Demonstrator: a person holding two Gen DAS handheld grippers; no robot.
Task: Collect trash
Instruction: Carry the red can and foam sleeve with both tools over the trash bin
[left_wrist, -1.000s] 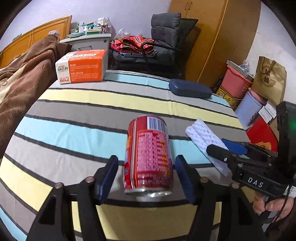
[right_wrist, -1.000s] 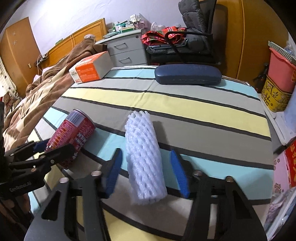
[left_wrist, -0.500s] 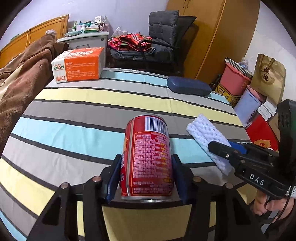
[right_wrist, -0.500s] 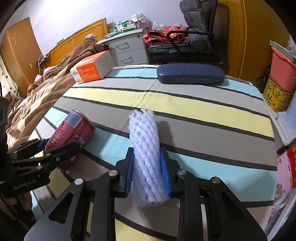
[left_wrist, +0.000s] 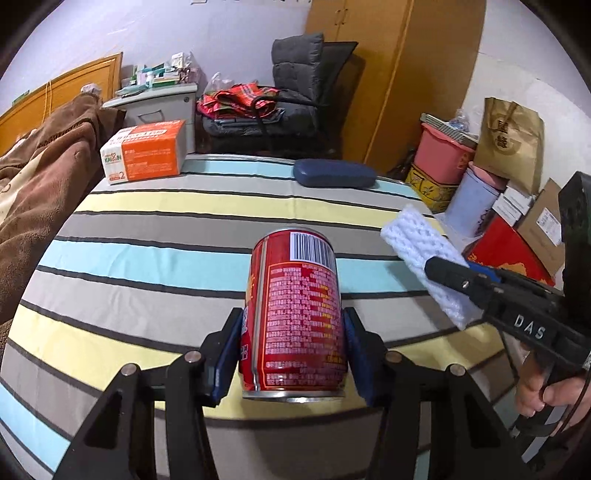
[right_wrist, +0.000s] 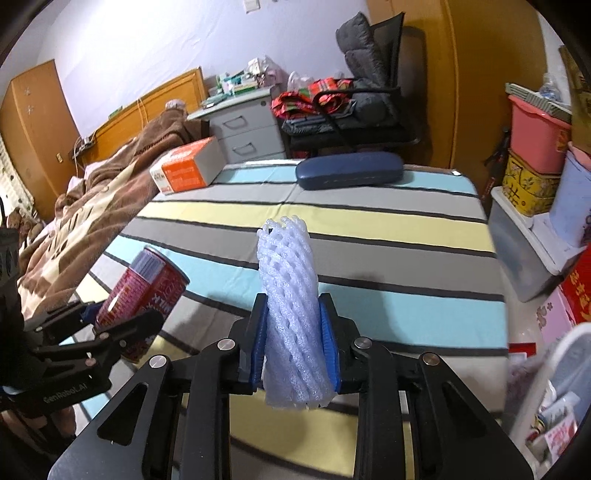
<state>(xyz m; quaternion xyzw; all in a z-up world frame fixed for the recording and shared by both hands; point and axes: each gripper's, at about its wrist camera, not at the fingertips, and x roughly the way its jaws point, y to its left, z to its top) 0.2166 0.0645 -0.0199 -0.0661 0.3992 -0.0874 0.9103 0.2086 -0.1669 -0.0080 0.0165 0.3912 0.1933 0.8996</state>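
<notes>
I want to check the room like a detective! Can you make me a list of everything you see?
Surface: striped cloth covering the table.
Job's things: red can, white foam net, both lifted off the cloth.
Clutter: orange box and blue case at the far edge.
Grippers: left gripper shut on red can; right gripper shut on white foam net.
Cables: nothing seen on the table.
Surroundings: brown blanket, grey drawers, chair, pink bin.
</notes>
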